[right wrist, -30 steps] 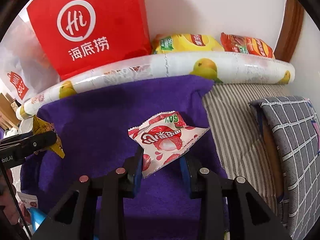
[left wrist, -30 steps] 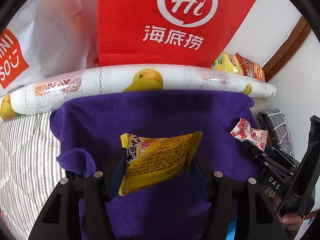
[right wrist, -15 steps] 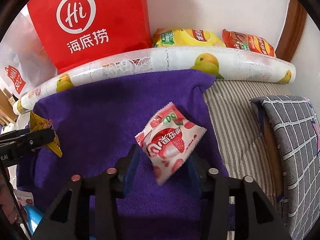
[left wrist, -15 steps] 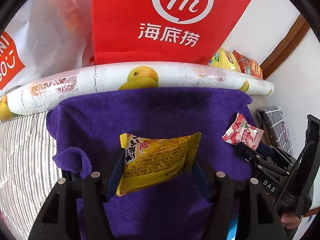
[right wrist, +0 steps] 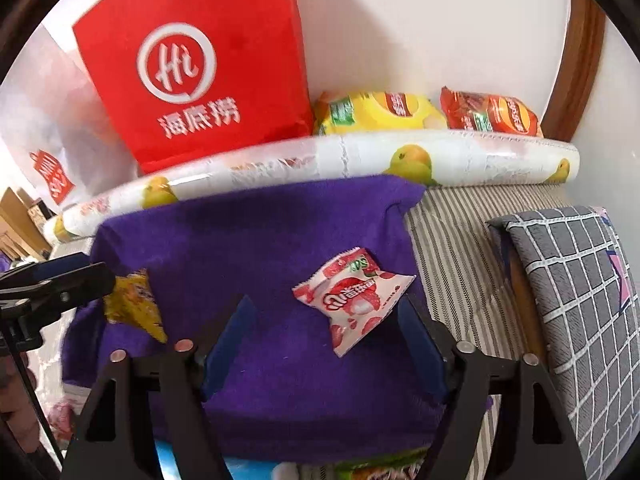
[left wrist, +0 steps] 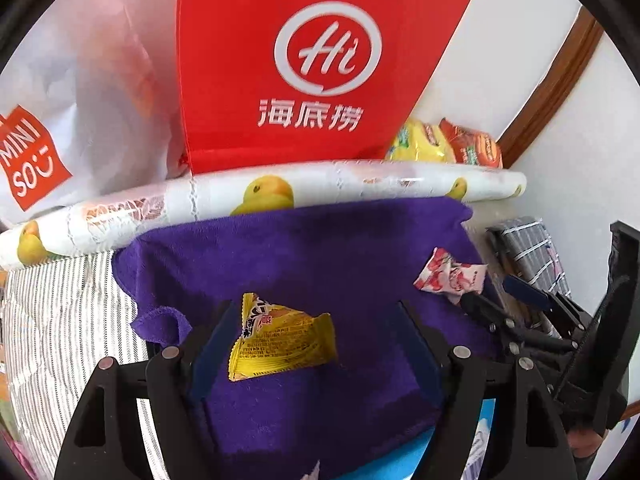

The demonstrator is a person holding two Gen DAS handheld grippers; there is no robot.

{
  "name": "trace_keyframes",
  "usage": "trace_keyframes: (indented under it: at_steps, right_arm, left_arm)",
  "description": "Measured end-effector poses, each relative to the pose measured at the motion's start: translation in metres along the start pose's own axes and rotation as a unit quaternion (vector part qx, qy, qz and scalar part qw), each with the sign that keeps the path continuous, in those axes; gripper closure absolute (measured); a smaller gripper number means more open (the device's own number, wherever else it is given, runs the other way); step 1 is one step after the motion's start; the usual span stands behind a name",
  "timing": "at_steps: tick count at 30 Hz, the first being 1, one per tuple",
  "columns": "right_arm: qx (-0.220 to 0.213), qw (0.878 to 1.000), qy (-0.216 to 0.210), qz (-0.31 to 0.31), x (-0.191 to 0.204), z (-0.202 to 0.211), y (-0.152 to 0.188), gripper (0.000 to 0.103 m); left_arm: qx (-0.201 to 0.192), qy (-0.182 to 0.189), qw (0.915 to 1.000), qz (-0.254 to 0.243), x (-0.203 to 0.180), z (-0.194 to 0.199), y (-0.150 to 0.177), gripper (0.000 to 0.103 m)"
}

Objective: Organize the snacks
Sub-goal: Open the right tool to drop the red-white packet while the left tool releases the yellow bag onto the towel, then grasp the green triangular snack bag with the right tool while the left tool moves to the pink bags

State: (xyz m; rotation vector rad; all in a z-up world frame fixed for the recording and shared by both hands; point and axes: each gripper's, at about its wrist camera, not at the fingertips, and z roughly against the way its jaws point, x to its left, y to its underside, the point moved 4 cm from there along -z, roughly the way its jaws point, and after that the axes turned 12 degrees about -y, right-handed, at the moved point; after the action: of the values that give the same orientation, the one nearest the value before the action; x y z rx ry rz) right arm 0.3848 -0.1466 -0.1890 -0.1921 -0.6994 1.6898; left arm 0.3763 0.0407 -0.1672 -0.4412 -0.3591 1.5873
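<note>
Both claws are opening wide. The yellow packet (left wrist: 280, 340) lies loose between the left claw (left wrist: 316, 344) blades on the purple towel (left wrist: 320, 248); the pink packet (right wrist: 352, 300) lies free by the right claw (right wrist: 328, 340), near the towel's right edge.

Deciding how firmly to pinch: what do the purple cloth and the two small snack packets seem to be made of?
Purple cloth: soft napped fabric, likely microfibre towel; matte, fuzzy, edge curls. Yellow packet and pink-and-white lychee packet: thin printed plastic film, slightly glossy, with crimped serrated end seals and creases.
</note>
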Motion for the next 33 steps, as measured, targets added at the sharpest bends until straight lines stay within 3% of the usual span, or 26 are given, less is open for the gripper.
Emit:
trace_keyframes:
  at_steps: [11,27,33]
  right_arm:
    - [-0.02,1.0,0.014,0.013,0.015,0.051,0.007,0.018]
    - [-0.094,0.995,0.023,0.038,0.028,0.136,0.039,0.016]
    - [-0.079,0.996,0.019,0.035,0.024,0.154,0.057,0.016]
  left_arm:
    - [-0.049,0.019,0.9986,-0.005,-0.015,0.057,0.002,0.025]
    - [-0.091,-0.002,0.9959,-0.006,-0.003,0.14,0.06,0.027]
    - [-0.098,0.005,0.9952,-0.004,-0.005,0.165,0.083,0.027]
